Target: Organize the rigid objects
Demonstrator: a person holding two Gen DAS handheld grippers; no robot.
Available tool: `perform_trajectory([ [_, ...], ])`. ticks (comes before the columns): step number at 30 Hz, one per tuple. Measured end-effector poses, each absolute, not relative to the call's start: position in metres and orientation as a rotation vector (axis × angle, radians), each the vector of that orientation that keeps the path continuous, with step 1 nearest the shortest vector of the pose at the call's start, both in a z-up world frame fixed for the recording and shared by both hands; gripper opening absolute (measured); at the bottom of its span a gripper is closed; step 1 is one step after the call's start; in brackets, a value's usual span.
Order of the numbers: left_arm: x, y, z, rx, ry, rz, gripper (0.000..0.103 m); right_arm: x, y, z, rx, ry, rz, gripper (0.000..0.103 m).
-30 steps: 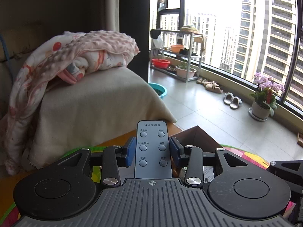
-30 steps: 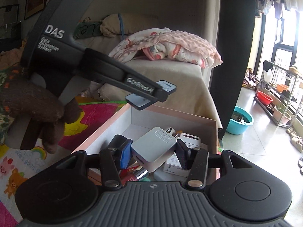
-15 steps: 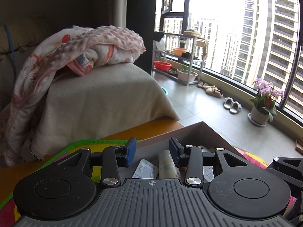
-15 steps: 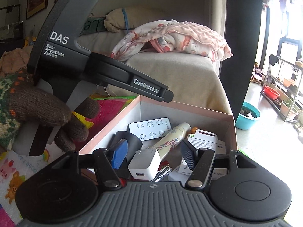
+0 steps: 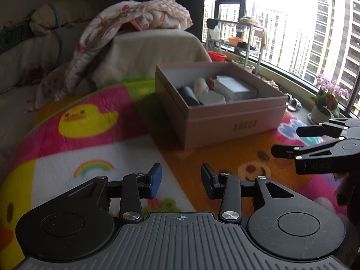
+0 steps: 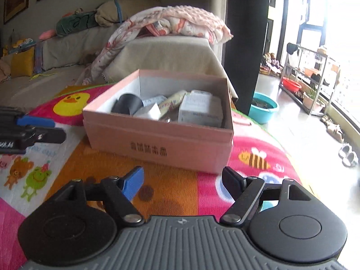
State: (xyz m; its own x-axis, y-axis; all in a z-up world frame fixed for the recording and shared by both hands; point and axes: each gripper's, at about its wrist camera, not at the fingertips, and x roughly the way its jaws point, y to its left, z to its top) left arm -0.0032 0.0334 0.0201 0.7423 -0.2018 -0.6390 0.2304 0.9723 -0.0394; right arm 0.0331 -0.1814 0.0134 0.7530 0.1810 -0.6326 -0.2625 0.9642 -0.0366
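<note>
- Tools, nearest to us: our left tool [image 5: 180, 181] hangs with its blue-padded fingers apart and nothing between them, over the rainbow and orange panels of the mat.
- Our right tool [image 6: 183, 183] has its jaws opening, wide apart, with only the mat's orange stripe showing between them. It also shows at the right edge of the left wrist view, and the left tool at the left edge of the right wrist view.
- Play mat [image 6: 258, 157]: bright cartoon print with a bee, bears, frogs and a yellow duck [image 5: 86, 120]; it covers the tabletop and carries the box.
- Pink cardboard box [image 6: 157, 141]: open-topped, dark printed characters on its near wall, set on the mat just beyond both tools and touched by neither.
- Contents of the box, the rigid things we are sorting: a black rounded item [image 6: 127, 106] at the left, a white carton [image 6: 200, 109] at the right, a cream tube [image 6: 172, 100] lying aslant between them, and a small white block [image 6: 149, 112] in front. Smaller pieces are too blurred to name.
- Sofa [image 6: 162, 56] behind the box, draped in beige, with a pink patterned blanket [image 6: 180, 21] heaped on its arm.
- Teal basin [image 6: 263, 108] on the floor at right.
- Metal rack [image 6: 308, 76] holding a red basin, by the window.
- Potted purple flowers [image 5: 328, 99] on the sill, farthest off.
</note>
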Motion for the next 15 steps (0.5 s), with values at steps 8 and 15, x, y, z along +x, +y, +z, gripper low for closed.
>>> perform_trajectory([
  [8,-0.012,0.008,-0.004,0.032,0.674,-0.198,0.072,0.036,-0.193,-0.006,-0.042,0.750,0.159,0.100],
  [15,0.000,-0.009,-0.006,-0.016,0.657,-0.089,0.074,0.034,-0.195,-0.008,-0.044,0.742,0.154,0.103],
])
